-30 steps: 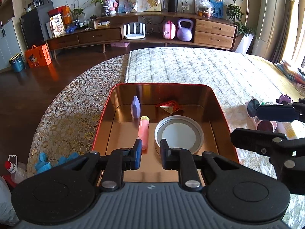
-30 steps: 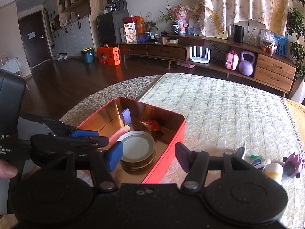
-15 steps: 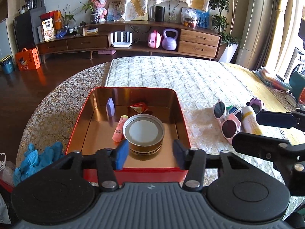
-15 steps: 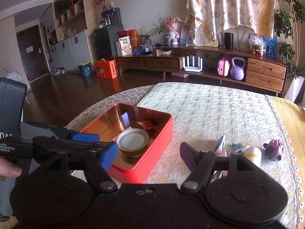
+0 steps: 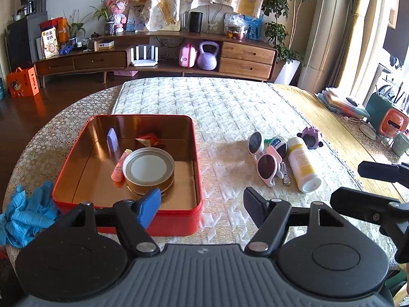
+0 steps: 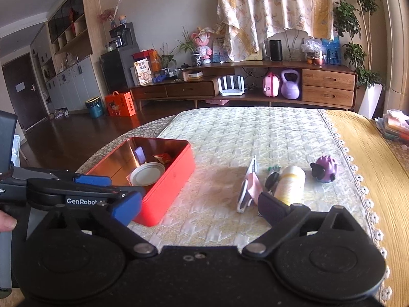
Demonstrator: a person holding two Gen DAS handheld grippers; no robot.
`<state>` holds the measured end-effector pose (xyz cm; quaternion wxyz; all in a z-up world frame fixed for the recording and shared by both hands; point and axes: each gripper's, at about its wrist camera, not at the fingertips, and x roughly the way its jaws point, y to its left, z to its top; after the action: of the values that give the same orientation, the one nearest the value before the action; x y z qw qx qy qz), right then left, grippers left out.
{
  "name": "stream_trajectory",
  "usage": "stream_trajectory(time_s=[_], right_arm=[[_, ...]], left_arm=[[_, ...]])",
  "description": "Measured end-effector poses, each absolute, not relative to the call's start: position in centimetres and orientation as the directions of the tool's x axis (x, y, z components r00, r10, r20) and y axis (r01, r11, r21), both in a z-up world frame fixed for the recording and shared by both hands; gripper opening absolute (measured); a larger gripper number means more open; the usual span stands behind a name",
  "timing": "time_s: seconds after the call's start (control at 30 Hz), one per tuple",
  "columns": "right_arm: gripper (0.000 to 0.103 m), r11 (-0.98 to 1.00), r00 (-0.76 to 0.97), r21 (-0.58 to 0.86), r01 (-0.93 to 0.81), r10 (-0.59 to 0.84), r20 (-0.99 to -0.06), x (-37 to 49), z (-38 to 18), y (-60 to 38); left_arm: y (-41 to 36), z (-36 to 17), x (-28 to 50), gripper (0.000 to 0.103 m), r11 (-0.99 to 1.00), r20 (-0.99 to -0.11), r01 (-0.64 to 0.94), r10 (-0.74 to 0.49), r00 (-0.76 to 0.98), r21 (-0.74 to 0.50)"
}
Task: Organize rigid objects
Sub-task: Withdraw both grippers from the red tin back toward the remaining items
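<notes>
Both tongs empty, jaws opening with nothing between them: left tongs (image 5: 202, 204) spread over the near right corner of the red tin (image 5: 196, 179), right tongs (image 6: 199, 204) spread wide, aimed between the tin and the loose pile. In the tin already: round can (image 5: 148, 168), pink tube (image 5: 118, 170), purple block (image 5: 112, 139), red wrapper (image 5: 149, 139). On the table to the right, not yet sorted: pink sunglasses (image 5: 263, 158), white bottle (image 5: 303, 166), nail clipper (image 5: 285, 175), purple toy (image 5: 310, 136). Risks: the pile is tight, sunglasses, clipper and bottle look to be touching, so a wide grab likely snags two items or rolls the bottle. The glasses' lenses look slippery to pinch. The tongs sit close together; they could collide.
</notes>
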<state>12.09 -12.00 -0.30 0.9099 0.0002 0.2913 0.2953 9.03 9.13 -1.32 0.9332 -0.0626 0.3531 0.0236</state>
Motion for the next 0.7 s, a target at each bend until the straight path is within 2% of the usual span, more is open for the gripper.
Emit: stream_trajectory(time_s=[0.1, 0.2, 0.7], right_arm=[[0.103, 0.837, 0.667, 0.174, -0.518, 0.523, -0.530, 12.1, -0.5, -13.5], [0.103, 0.846, 0.674, 0.171, -0.504, 0.509, -0.536, 12.3, -0.7, -14.8], [0.103, 0.900, 0.714, 0.148, -0.410, 0.418, -0.562, 14.7, -2.1, -20.6]], left_arm=[[8.2, -1.5, 9.2, 0.073, 0.992, -0.661, -0.078, -0.007, 0.750, -0.099], [7.2, -1.6, 9.3, 0.084, 0.992, -0.650, -0.067, -0.018, 0.759, -0.105], [2.5, -3.4, 12.0, 0.084, 0.996, -0.660, -0.006, -0.058, 0.749, -0.093]])
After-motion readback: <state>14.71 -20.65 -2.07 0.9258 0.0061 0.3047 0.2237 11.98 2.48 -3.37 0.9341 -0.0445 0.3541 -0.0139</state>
